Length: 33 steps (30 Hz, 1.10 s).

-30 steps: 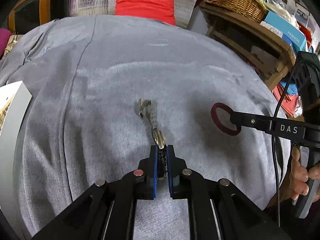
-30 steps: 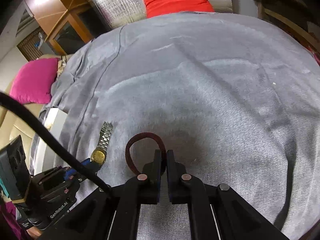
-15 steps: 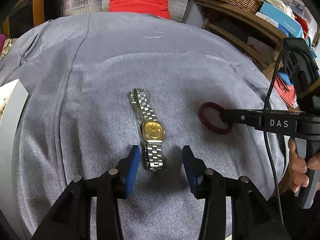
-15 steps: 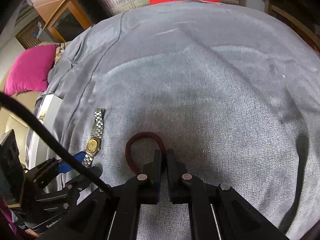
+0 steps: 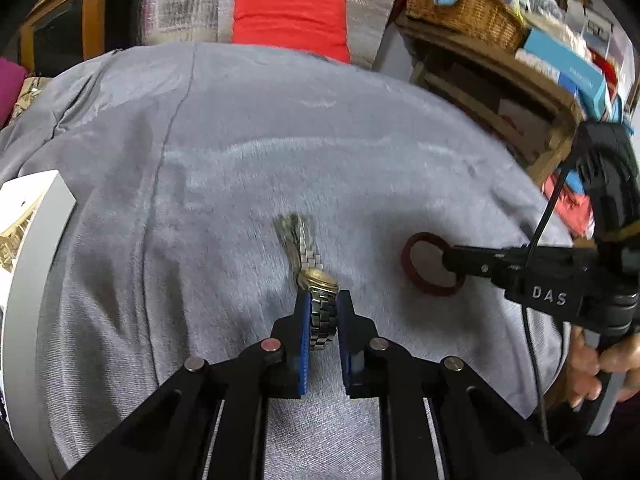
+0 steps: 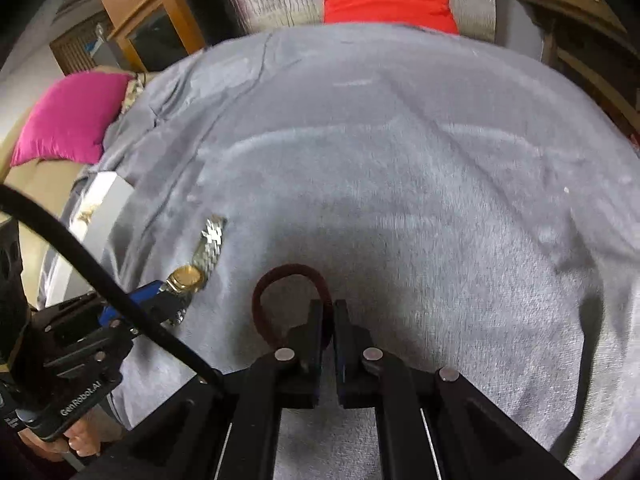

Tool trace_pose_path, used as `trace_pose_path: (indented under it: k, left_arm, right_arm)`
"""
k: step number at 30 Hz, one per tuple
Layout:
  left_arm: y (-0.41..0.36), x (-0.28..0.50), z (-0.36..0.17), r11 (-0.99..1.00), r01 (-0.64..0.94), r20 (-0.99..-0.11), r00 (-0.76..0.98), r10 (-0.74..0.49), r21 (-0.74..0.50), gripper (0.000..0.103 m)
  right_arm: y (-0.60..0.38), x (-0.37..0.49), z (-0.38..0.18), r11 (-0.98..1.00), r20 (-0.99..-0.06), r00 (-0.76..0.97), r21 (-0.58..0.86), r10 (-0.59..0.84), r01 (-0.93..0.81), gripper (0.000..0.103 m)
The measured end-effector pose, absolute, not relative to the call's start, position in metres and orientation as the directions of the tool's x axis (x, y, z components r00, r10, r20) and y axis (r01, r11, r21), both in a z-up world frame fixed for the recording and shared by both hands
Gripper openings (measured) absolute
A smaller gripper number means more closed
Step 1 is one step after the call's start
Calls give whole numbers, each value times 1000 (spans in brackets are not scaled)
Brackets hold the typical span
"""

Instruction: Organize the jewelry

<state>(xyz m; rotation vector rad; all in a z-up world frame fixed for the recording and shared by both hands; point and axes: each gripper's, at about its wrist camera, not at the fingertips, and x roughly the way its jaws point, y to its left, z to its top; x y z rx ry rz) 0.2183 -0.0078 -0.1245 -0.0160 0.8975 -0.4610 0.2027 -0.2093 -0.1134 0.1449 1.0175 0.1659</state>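
A watch (image 5: 316, 278) with a gold face and a steel link band lies tilted on its edge on the grey cloth (image 5: 320, 140). My left gripper (image 5: 323, 308) is closing its jaws, and the blue pads (image 5: 306, 320) press on the near part of the band. To the right, a dark red ring (image 5: 408, 256) rests on the cloth with my right gripper (image 5: 452, 260) shut on its rim. The right wrist view shows that ring (image 6: 280, 272) pinched between the right gripper (image 6: 329, 312) fingers, with the watch (image 6: 210, 240) and left gripper (image 6: 160, 296) at lower left.
A white box (image 5: 24, 240) stands at the cloth's left edge. A red cushion (image 5: 288, 20) leans at the back. A wicker basket (image 5: 460, 12) and boxes fill the wooden shelves on the right. A pink cushion (image 6: 68, 116) lies far left. A hand (image 5: 600, 368) holds the right gripper's handle.
The left jaws opened and left the watch flat on the cloth, then came together again on its band, tipping it on edge. The right gripper kept its hold on the red ring.
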Motion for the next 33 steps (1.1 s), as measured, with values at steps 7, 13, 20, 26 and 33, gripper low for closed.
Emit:
trace_pose_path:
  k: [7, 13, 20, 26, 33]
  left_arm:
    - [6, 214, -103, 897, 360, -691, 582, -430, -255, 13]
    - [18, 204, -83, 889, 354, -638, 621, -456, -291, 13]
    - [35, 185, -58, 885, 352, -579, 669, -466, -304, 13]
    - [65, 163, -38, 879, 333, -527, 707, -472, -341, 13]
    - [117, 141, -13, 895, 272, -459, 783, -419, -352, 13]
  right_arm:
    - [-218, 202, -105, 976, -810, 553, 216, 195, -27, 6]
    - [-218, 200, -95, 971, -777, 596, 237, 202, -20, 6]
    - [-204, 196, -84, 966, -737, 635, 252, 230, -57, 6]
    - [-180, 193, -78, 957, -716, 643, 269, 273, -106, 6]
    - [-122, 191, -66, 936, -678, 646, 243, 352, -255, 6]
